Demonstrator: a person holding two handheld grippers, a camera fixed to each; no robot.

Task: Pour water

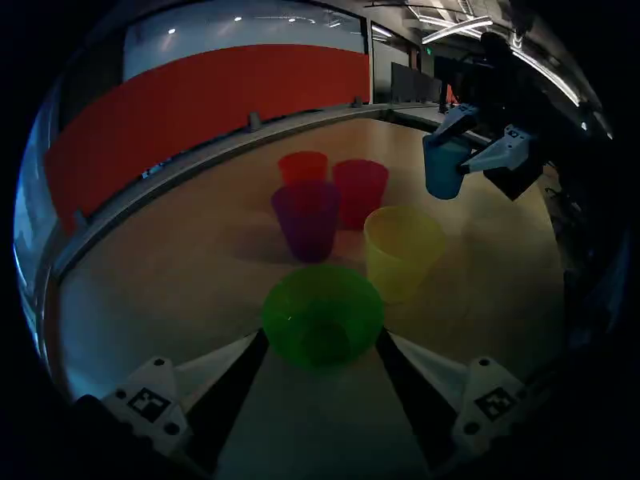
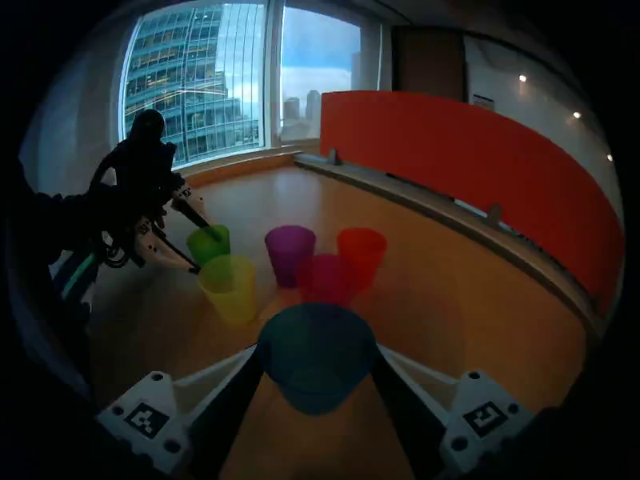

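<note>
Left gripper view first: what sits where, going left to right?

A red wall panel [image 1: 200, 104] runs behind a wooden table [image 1: 144, 304]. Near the middle, an orange cup [image 1: 303, 166] stands at the back with a purple cup [image 1: 306, 220] in front of it. Nearest the camera, the left gripper [image 1: 322, 340] has a green cup [image 1: 322, 316] clasped between its two fingers, upright with its mouth facing up. Right of the purple one come a magenta cup [image 1: 360, 192] and then a yellow cup [image 1: 402, 250]. Those four stand close together. Farther right, the right gripper [image 1: 448, 152] grips a blue cup [image 1: 440, 180]. It is upright, apart from the cluster, and seemingly raised above the tabletop.

And the right gripper view?

A person [image 2: 136, 180], a dark shape against tall windows [image 2: 200, 80], stands at the left. They hold the left gripper, with the green cup just beside the yellow one. Next come purple, magenta and orange, bunched closely. The blue cup sits at the bottom middle, pinched between the right gripper's fingers, nearer the camera than the magenta cup. The red panel lines the right side.

Is there water in any cup?

I cannot tell. The light is dim and the cups are tinted.
</note>
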